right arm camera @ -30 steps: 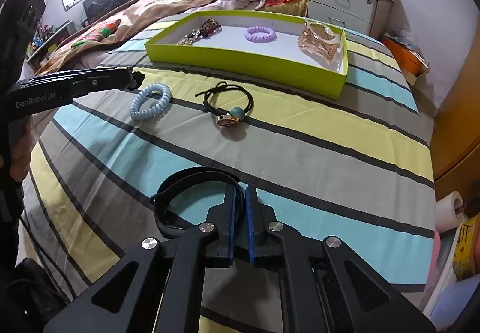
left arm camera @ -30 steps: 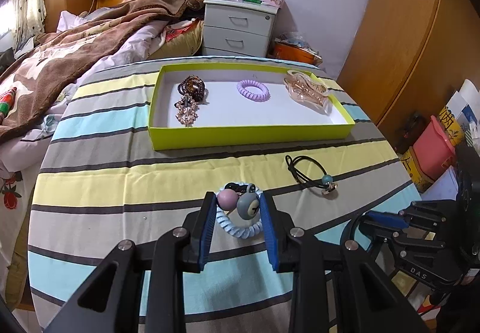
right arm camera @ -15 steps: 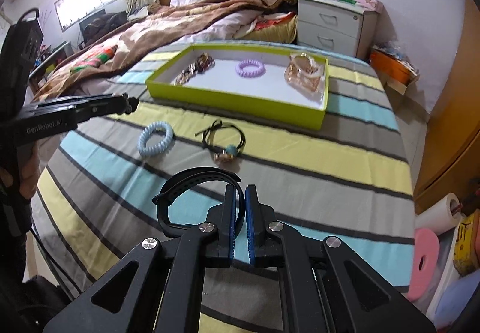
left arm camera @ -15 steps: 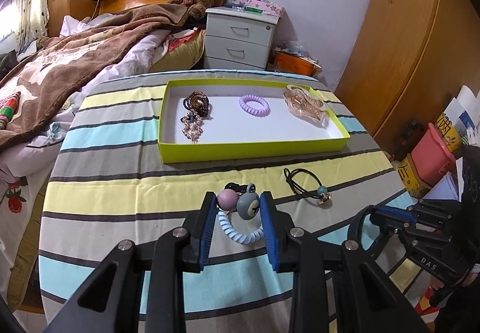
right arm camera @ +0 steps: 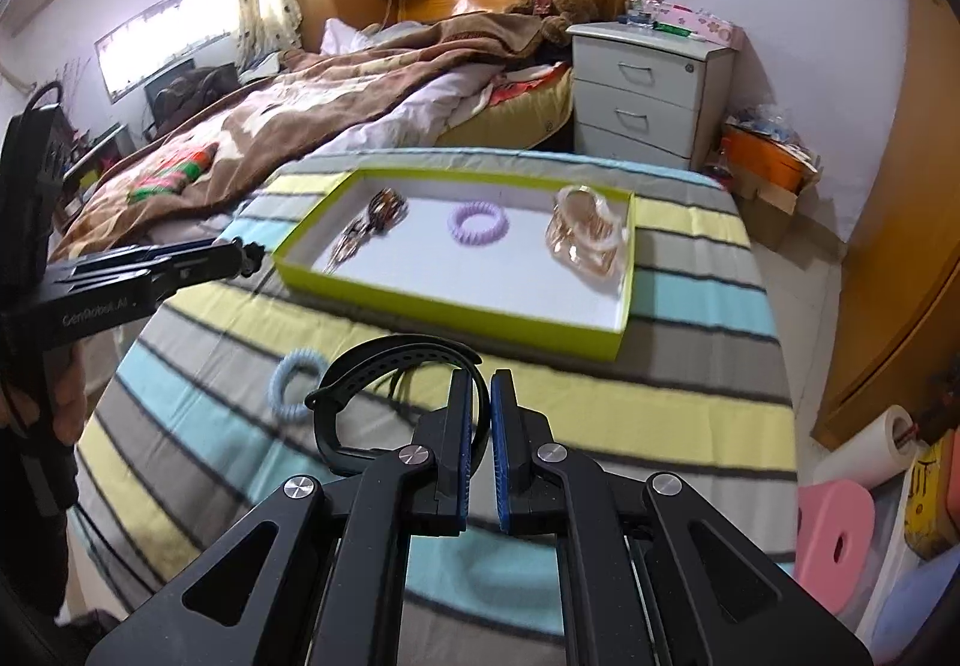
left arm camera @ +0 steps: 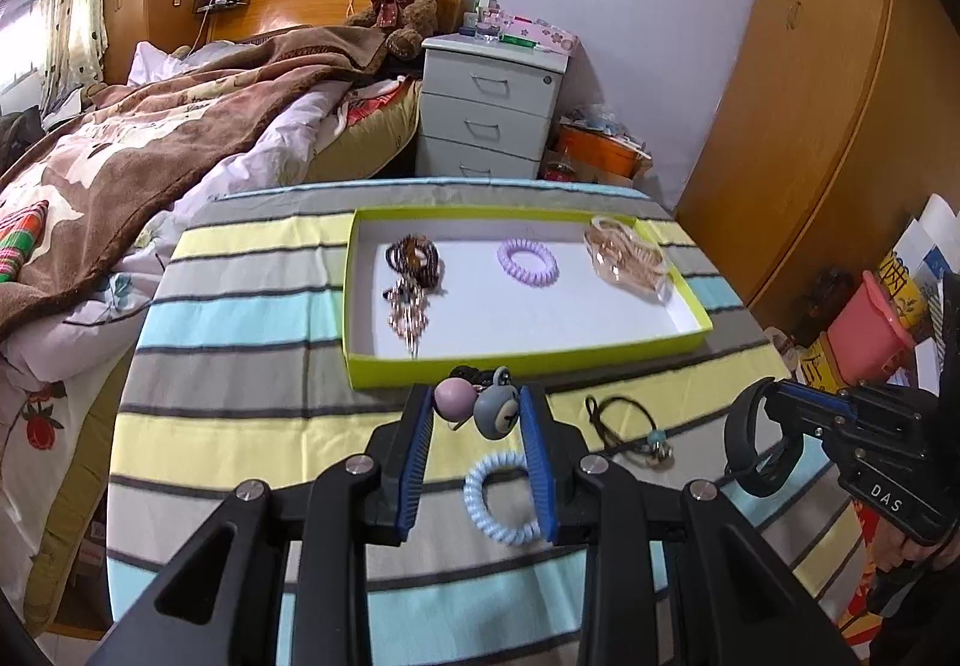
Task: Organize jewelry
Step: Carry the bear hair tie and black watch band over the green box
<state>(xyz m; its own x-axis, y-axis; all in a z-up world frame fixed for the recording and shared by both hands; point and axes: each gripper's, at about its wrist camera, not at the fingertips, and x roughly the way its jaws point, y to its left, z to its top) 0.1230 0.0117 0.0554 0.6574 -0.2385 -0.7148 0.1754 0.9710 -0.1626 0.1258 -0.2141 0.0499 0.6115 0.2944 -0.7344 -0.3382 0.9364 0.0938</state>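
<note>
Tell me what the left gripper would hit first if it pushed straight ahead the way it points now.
Most likely the near wall of the yellow-green tray. The left gripper, shut on a hair tie with pink and grey bobbles, points at that wall; depth is uncertain, so it might meet the striped tablecloth first.

Left gripper (left arm camera: 477,414) fingers partly apart, tilted downward, right gripper (right arm camera: 486,414) fingers nearly together

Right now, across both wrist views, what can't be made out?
- Black hair tie: right wrist view, mostly hidden behind the black strap held in the right gripper.
- Blue coil hair tie: left wrist view, one side hidden behind a left gripper finger.
- Brown bead jewelry in the tray: right wrist view, too blurred to identify.
</note>
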